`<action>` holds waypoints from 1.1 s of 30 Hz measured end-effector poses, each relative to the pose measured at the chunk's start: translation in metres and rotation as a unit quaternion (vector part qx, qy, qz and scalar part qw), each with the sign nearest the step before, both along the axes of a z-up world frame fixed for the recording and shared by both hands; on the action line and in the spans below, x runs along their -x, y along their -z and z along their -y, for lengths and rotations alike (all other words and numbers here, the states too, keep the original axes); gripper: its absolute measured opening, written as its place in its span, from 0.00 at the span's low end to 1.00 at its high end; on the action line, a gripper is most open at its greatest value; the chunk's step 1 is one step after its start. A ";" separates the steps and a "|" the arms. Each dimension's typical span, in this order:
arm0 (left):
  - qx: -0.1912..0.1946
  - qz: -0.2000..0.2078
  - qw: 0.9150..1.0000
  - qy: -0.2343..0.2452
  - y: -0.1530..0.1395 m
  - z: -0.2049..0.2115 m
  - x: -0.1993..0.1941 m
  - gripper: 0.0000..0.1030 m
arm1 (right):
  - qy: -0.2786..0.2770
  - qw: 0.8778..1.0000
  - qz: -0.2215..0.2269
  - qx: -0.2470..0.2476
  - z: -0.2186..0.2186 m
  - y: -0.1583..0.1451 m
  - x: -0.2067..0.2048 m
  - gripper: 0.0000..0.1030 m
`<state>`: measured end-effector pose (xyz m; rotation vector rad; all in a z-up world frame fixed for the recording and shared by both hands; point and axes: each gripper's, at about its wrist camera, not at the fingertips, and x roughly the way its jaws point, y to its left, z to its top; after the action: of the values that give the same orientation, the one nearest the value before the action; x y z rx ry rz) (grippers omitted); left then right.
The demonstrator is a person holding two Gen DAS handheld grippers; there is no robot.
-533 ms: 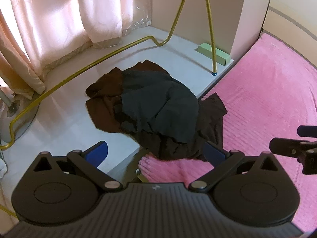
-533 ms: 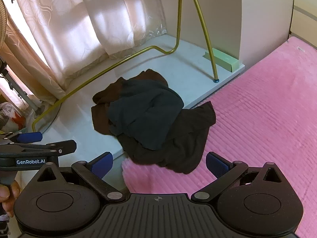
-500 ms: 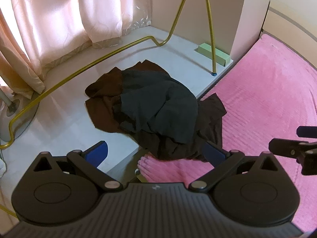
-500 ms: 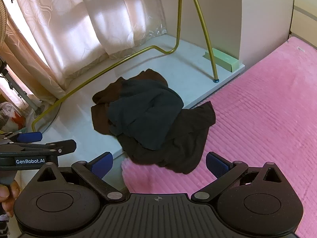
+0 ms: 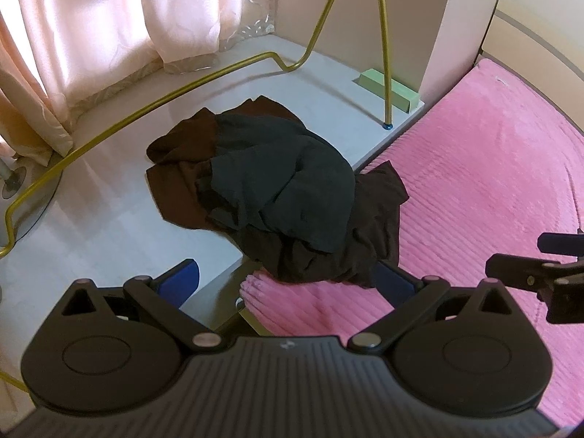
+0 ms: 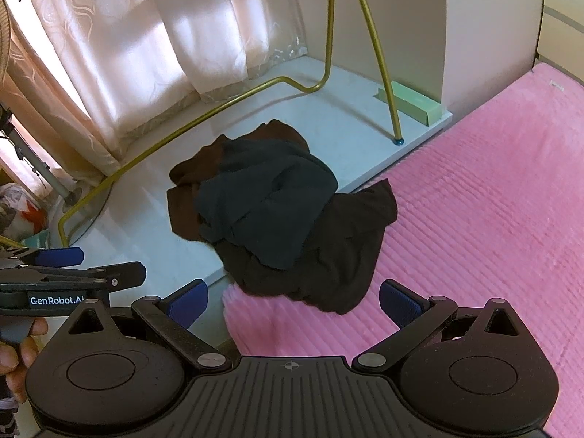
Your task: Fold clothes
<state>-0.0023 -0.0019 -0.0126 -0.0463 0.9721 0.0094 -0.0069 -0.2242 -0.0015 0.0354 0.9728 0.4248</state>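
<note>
A crumpled heap of clothes lies half on a pale ledge and half on a pink bed. On top is a dark grey garment (image 5: 281,182) (image 6: 266,197), with brown cloth (image 5: 182,168) (image 6: 182,200) under it at the left and dark brown cloth (image 5: 368,226) (image 6: 339,244) spilling onto the bed. My left gripper (image 5: 288,279) hovers open just short of the heap's near edge. My right gripper (image 6: 292,299) is open too, held above the same edge. Neither one holds anything. Each gripper shows in the other's view, the right gripper (image 5: 525,273) at the right and the left gripper (image 6: 76,273) at the left.
The pink bed (image 5: 492,168) (image 6: 492,219) fills the right side. A gold metal rack frame (image 5: 383,54) (image 6: 379,65) stands on the pale ledge (image 5: 91,226) behind the heap. A green box (image 5: 390,89) sits in the corner. Curtains (image 6: 146,54) hang behind, a fan base (image 5: 14,179) at left.
Nothing has visibly changed; both grippers stay open and hold almost still in front of the heap.
</note>
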 end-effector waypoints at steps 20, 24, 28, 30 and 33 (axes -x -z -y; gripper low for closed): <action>-0.007 -0.006 1.000 0.011 -0.004 0.006 -0.005 0.98 | 0.003 1.000 -0.005 -0.010 0.005 0.007 -0.005 0.99; -0.006 -0.008 1.000 0.009 -0.003 0.005 -0.004 0.98 | -0.001 1.000 -0.007 -0.009 0.003 0.007 -0.004 0.99; -0.006 -0.009 1.000 0.009 -0.003 0.005 -0.004 0.98 | -0.004 1.000 -0.009 -0.008 0.002 0.006 -0.005 0.99; -0.006 -0.009 1.000 0.009 -0.002 0.005 -0.003 0.98 | -0.005 1.000 -0.009 -0.007 0.002 0.006 -0.006 0.99; -0.005 -0.011 1.000 0.011 -0.001 0.005 -0.003 0.98 | -0.005 1.000 -0.010 -0.007 0.001 0.005 -0.007 0.99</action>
<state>0.0004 -0.0072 -0.0115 -0.0257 0.9936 -0.0047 -0.0004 -0.2253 -0.0066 0.0468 0.9910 0.4413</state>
